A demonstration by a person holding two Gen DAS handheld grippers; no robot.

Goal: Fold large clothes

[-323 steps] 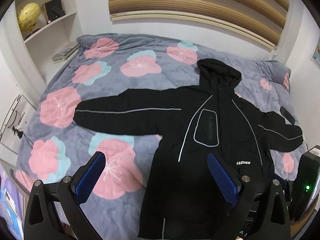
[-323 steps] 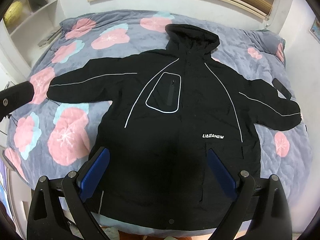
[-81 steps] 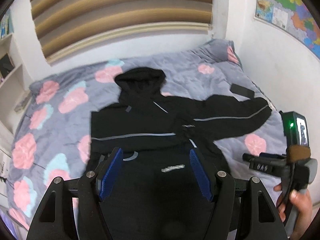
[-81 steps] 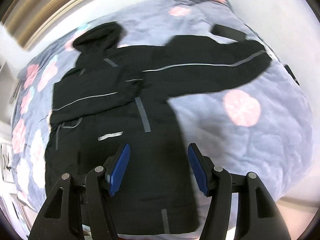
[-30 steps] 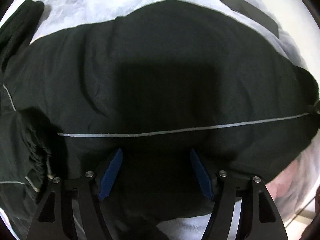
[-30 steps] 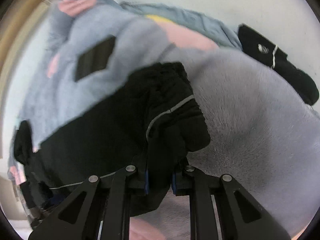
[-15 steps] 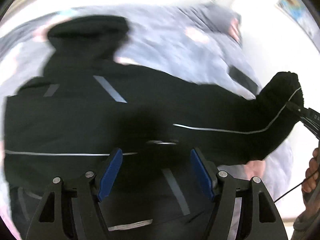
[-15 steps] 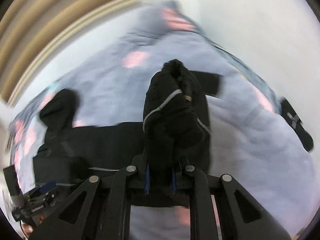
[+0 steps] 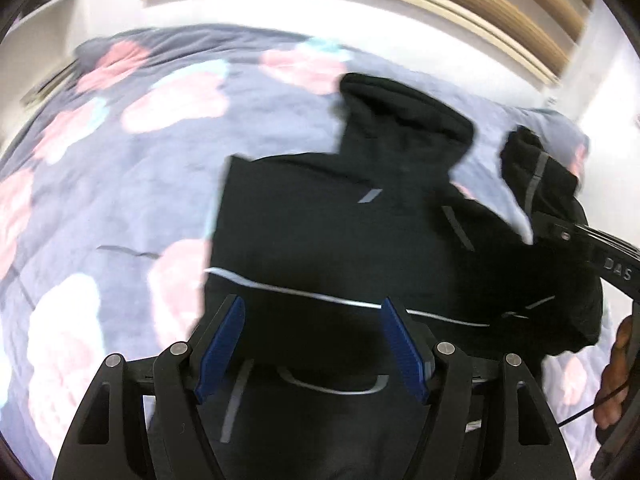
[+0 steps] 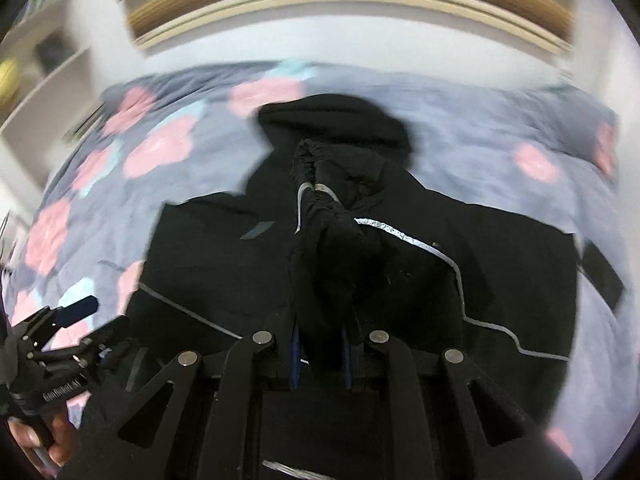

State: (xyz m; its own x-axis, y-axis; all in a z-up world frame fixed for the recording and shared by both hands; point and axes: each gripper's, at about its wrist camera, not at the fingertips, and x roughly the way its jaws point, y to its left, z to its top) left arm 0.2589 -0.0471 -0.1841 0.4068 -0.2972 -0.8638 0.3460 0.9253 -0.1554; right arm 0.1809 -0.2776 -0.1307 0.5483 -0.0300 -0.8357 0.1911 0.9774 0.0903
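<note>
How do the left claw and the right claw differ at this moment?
The left claw is open, its blue pads spread wide; the right claw is shut.
The left claw holds nothing and sits above the jacket; the right claw grips the sleeve, bunched between its fingers and lifted over the jacket's body.
Both are black with blue pads and point toward the hood.
</note>
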